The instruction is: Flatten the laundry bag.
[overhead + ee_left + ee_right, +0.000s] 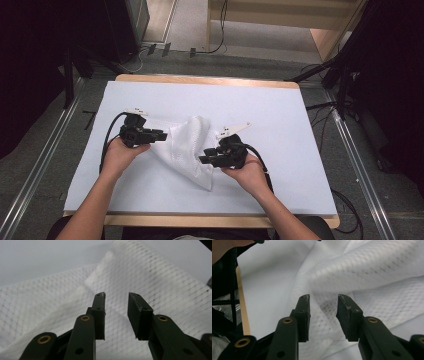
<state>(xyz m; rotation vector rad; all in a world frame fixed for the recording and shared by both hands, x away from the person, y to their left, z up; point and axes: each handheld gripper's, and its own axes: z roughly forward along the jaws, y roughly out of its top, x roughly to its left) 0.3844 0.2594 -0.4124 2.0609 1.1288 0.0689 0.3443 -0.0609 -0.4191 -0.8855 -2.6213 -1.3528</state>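
A white mesh cloth (187, 147) lies crumpled in the middle of the white table cover (280, 120). My left gripper (162, 135) sits at the cloth's left edge, jaws parted, pointing right. In the left gripper view the left gripper (116, 296) hovers over the cloth (155, 282) with nothing between its pads. My right gripper (204, 160) is at the cloth's right side, pointing left. The right gripper view has the right gripper (323, 298) open above the folded cloth (372, 270), not pinching it.
The table's wooden edge (210, 80) frames the cover. Black cables (107, 137) trail from both grippers. Dark stands and floor rails flank the table. A hand and dark gear sit at the upper left of the right gripper view.
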